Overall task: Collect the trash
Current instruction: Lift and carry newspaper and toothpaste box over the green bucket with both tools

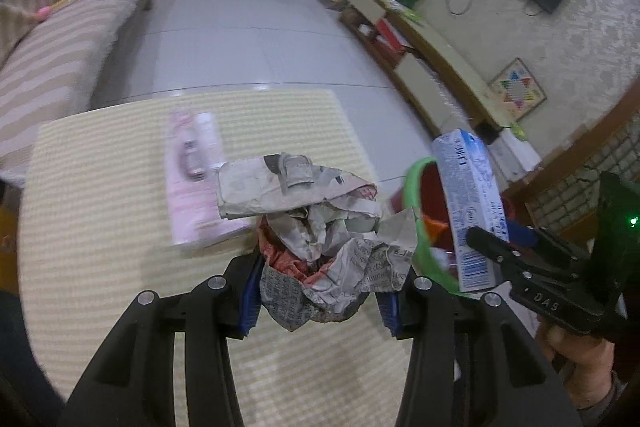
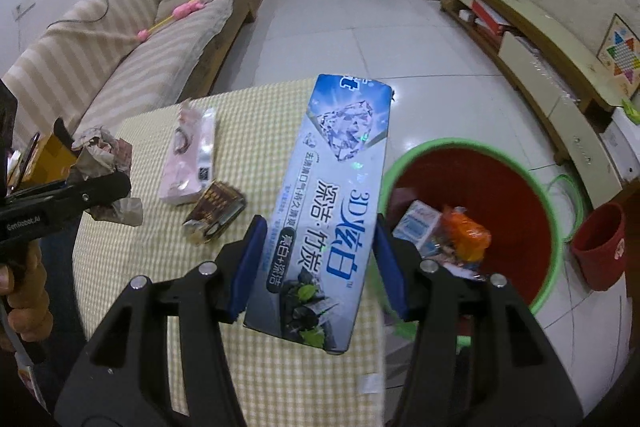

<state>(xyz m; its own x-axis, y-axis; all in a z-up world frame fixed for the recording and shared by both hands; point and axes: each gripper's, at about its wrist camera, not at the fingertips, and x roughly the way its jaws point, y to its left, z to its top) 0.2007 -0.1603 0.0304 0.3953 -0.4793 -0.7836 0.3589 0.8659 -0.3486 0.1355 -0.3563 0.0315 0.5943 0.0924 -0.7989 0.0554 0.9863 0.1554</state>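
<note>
My left gripper [image 1: 320, 297] is shut on a crumpled newspaper wad [image 1: 316, 223], held above the checked yellow table [image 1: 100, 247]; the same wad [image 2: 106, 163] shows at the left edge of the right wrist view. My right gripper [image 2: 316, 267] is shut on a blue toothpaste box [image 2: 336, 195], lifted over the table's right side; the box [image 1: 468, 203] also appears in the left wrist view. A red bin with a green rim [image 2: 472, 147] stands on the floor to the right, holding an orange wrapper [image 2: 466, 235] and other trash.
A pink packet [image 2: 188, 159] and a dark brown wrapper [image 2: 216, 213] lie on the table. A striped sofa [image 2: 120, 67] runs along the left. A low cabinet [image 2: 560, 67] lines the right wall, with a small red bucket [image 2: 600, 247] near the bin.
</note>
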